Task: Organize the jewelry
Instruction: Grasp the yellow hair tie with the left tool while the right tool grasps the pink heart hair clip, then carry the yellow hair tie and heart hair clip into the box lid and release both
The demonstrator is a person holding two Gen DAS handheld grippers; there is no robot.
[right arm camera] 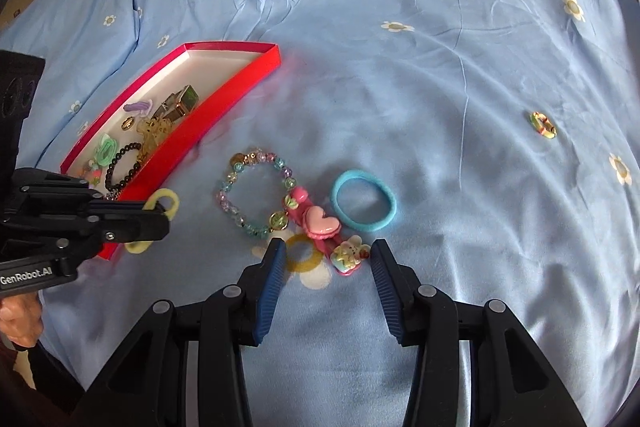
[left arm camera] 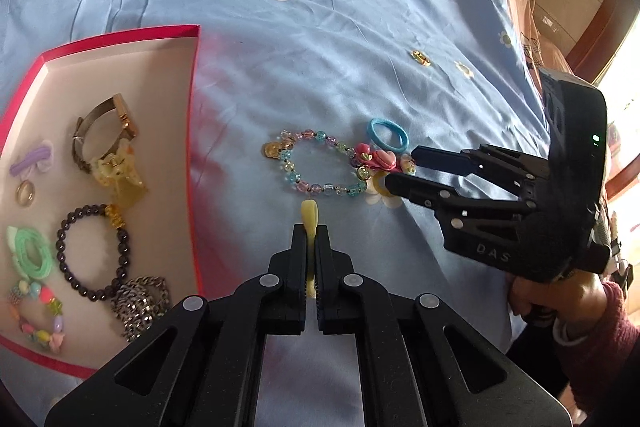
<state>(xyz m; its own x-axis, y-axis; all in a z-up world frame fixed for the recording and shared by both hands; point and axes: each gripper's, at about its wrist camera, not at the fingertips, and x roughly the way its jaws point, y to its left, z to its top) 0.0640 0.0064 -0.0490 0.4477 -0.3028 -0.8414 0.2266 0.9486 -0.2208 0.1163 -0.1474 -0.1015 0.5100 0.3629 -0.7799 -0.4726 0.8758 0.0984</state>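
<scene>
Most of the sorting looks done. To the left of the left gripper sits the red box, already holding a watch, a yellow claw clip, a dark bead bracelet, a green tie, a chain, a candy-bead bracelet, a purple clip and a ring.

The left gripper's jaws are pressed together on a yellow hair tie, whose loop pokes out just past the fingertips. It hangs beside the box's near wall, so dropping it in looks like the step in hand.

Further right, four pieces lie on the blue sheet. The pastel bead bracelet lies just ahead and left of the right gripper. The pink heart clip runs from that bracelet down to between the right fingertips, its bear end nearest. That gripper stands partly open and holds nothing; neither pad touches the clip, which is probably its next pick. The blue hair tie lies just beyond the right finger. A small colourful ring sits well apart, far ahead to the right.
</scene>
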